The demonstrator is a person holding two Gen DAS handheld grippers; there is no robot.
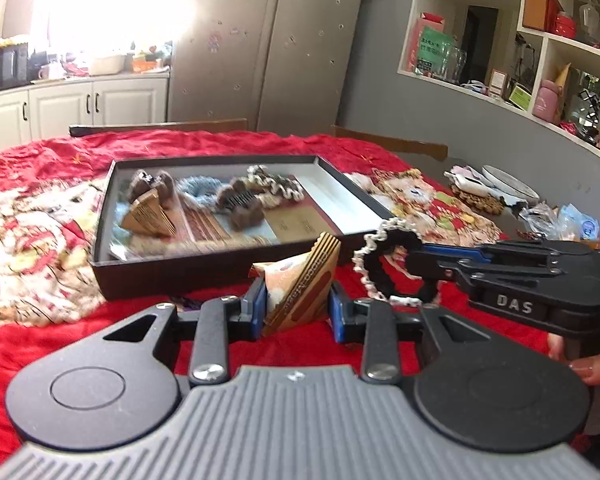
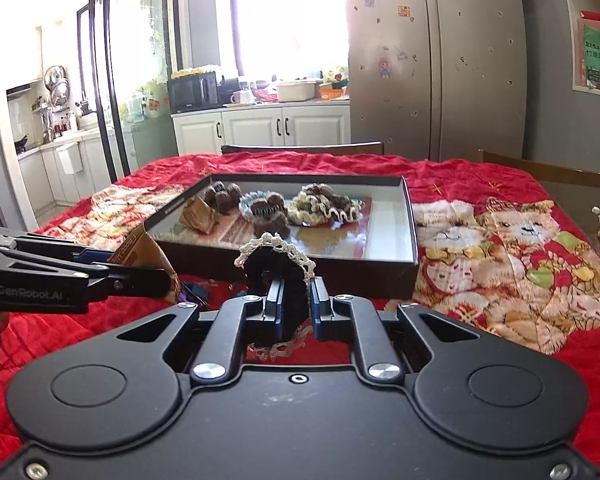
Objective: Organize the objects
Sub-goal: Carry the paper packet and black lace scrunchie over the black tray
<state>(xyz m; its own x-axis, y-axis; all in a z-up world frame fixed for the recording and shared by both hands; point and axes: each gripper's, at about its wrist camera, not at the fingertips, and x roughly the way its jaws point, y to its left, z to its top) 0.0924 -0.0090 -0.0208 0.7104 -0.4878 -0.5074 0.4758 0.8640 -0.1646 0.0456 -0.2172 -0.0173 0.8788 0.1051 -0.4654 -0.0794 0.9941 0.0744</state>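
The left gripper [image 1: 298,306] sits nearest, its two blue-padded fingers [image 1: 256,304] pinching a brown triangular cardboard packet [image 1: 304,286] that stands upright between them, clear of the red blanket [image 1: 80,320] below. The right gripper [image 2: 296,300] is just beside it, its fingers pressed almost together on a black scrunchie with a cream lace edge [image 2: 278,258], which loops above and below the fingertips. Both held items are on the near side of the shallow black box [image 1: 216,268], short of its front wall and above the blanket. Inside the box, at its far left, lie another brown triangular packet [image 1: 148,216] and a dark brown scrunchie [image 1: 152,186]; toward the middle lie a light blue scrunchie [image 1: 196,194] and a brown hair claw [image 1: 240,204]; behind that, a brown-and-cream scrunchie [image 1: 276,186]. The right part of the box floor is bare. The front wall of the box stands between the grippers and the interior. Right of the box, on the dark table edge, are a white plate [image 1: 508,182] and crumpled wrappers [image 1: 556,220]. Behind the box stand chair backs [image 1: 160,126] and a refrigerator [image 1: 268,40].
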